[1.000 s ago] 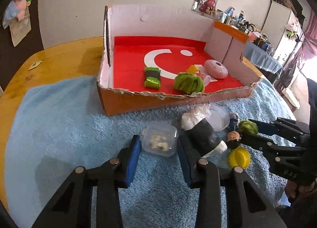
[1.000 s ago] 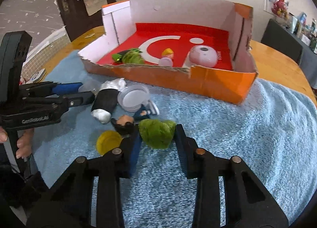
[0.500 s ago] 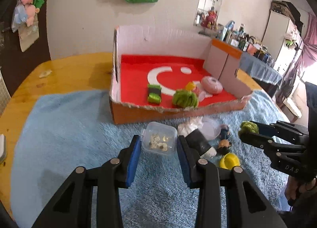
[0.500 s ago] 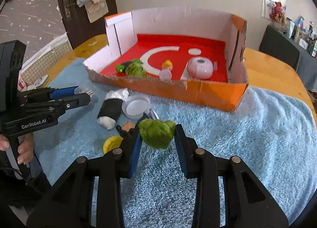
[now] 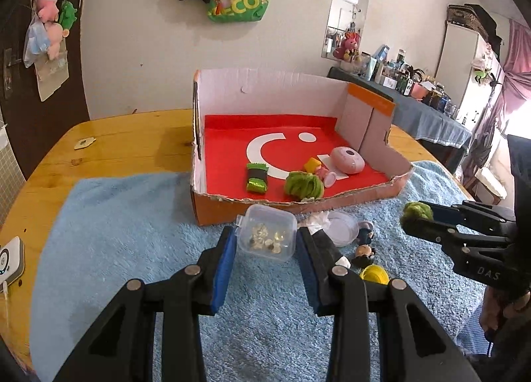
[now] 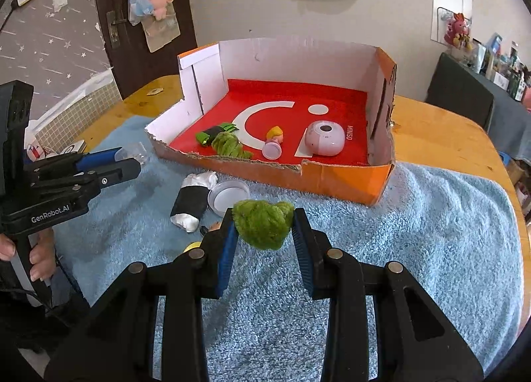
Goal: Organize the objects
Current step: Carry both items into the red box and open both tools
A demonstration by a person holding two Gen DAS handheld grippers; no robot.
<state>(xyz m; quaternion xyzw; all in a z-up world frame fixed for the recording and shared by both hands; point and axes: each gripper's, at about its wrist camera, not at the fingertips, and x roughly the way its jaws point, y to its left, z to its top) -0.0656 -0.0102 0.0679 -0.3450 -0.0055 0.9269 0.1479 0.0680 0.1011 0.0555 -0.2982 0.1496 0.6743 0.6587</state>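
My left gripper (image 5: pixel 267 236) is shut on a clear plastic box (image 5: pixel 267 236) with small bits inside and holds it above the blue towel (image 5: pixel 132 242), in front of the orange cardboard box (image 5: pixel 229 207). My right gripper (image 6: pixel 264 226) is shut on a green fuzzy toy (image 6: pixel 262 224), also lifted above the towel (image 6: pixel 431 232); it shows in the left wrist view (image 5: pixel 416 212) too. Inside the cardboard box (image 6: pixel 332 179) lie a green fuzzy toy (image 5: pixel 303 186), a green-and-black toy (image 5: pixel 257 178), a pink round case (image 5: pixel 346 159) and a small yellow-haired figure (image 6: pixel 275 134).
On the towel lie a black-and-white roll (image 6: pixel 192 202), a clear round lid (image 6: pixel 229 196), a small doll figure (image 5: pixel 365 249) and a yellow cap (image 5: pixel 375 274). A white device (image 5: pixel 10 259) lies at the table's left edge. The wooden table (image 5: pixel 126 139) surrounds the towel.
Both grippers have risen from the towel with their objects and drawn back; the clear box and the green toy left the towel.
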